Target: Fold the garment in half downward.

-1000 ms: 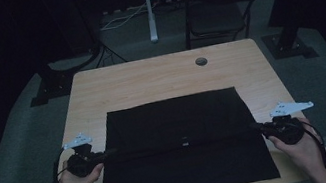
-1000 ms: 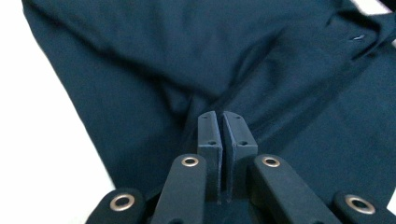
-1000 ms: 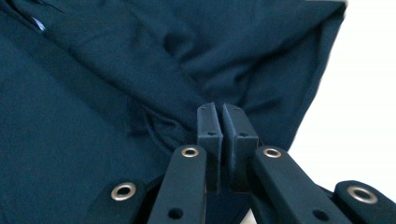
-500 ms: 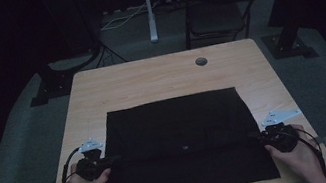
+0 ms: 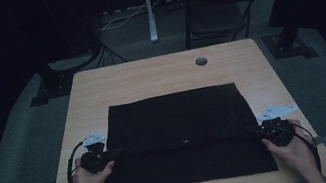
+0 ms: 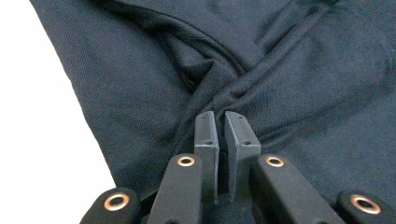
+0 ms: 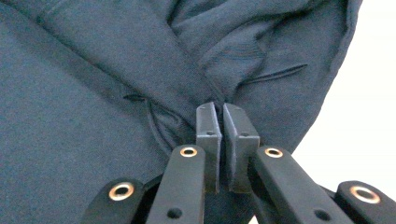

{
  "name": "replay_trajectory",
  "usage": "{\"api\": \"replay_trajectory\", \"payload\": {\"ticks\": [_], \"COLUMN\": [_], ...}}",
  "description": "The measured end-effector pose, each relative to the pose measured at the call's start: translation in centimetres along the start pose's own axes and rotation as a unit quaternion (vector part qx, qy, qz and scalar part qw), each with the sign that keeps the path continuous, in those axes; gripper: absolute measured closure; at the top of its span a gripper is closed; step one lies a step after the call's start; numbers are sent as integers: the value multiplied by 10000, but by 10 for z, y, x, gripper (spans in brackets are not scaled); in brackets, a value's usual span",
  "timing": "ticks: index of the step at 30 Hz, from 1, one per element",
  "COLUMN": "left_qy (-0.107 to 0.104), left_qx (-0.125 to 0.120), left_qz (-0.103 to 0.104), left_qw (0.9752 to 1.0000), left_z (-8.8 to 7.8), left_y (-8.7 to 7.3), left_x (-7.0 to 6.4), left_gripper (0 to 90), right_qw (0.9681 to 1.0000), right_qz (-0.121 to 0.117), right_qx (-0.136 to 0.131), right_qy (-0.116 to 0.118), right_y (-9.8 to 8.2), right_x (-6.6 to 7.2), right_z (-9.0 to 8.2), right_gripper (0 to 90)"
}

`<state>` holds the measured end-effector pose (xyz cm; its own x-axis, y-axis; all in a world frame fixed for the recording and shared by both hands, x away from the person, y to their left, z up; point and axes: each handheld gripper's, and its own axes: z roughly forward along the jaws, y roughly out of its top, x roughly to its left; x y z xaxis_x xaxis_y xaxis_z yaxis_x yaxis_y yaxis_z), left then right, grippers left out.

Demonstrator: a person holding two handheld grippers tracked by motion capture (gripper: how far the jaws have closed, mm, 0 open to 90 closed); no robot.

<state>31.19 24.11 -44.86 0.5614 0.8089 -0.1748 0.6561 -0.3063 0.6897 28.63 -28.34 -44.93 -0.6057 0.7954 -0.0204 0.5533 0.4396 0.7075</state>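
**Both tongs pinched on the dark garment, mid-fold**

At the left, the left gripper [image 5: 107, 154] sits at the garment's left edge, its jaws all but closed on a bunched ridge of the dark garment [image 5: 179, 137]; in the left gripper view the cloth gathers into creases that run straight into the pinch [image 6: 217, 116]. Bare table [image 5: 148, 76] lies just outside that gripper, on the side away from the cloth.

Between the two tongs the garment lies spread flat, with a fold line running from one pinch to the other and a strip of cloth on the person's side of it.

At the right, the right gripper [image 5: 259, 130] is clamped the same way on the opposite edge, jaws nearly shut on a wad of fabric [image 7: 217, 109], with a loose thread just beyond the tips.

Risks, as I judge them: each pinch looks shallow, so a pull could let the cloth slip free. Uneven travel of the two hands would skew the fold. Either pinch may hold only one layer.
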Motion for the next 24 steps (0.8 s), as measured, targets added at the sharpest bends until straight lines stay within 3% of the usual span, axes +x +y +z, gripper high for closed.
{"api": "replay_trajectory", "payload": {"ticks": [5, 10, 13, 19, 21, 24], "left_qy": [177, 180, 26, -455, -495, -472], "left_qx": [49, 81, 55, -63, -92, -202], "left_qz": [52, -11, -62, -468, -467, -393], "left_qw": [9998, 9998, 10000, 9978, 9976, 9979], "left_z": [11, 16, 15, 11, 7, -1], "left_y": [15, 22, 20, 13, 13, 16], "left_x": [3, 7, 8, 17, 17, 13], "left_gripper": [840, 826, 786, 690, 653, 614], "right_qw": [9999, 9996, 9991, 9977, 9958, 9951], "right_qz": [29, 230, 414, 635, 810, 815], "right_qx": [36, 63, 46, -21, -93, -260], "right_qy": [-157, -125, 2, 237, 407, 487], "right_y": [11, 20, 19, 15, 15, 17], "right_x": [-11, -21, -25, -31, -34, -32], "right_z": [10, 18, 18, 15, 11, 2], "right_gripper": [842, 791, 791, 710, 687, 683]}}
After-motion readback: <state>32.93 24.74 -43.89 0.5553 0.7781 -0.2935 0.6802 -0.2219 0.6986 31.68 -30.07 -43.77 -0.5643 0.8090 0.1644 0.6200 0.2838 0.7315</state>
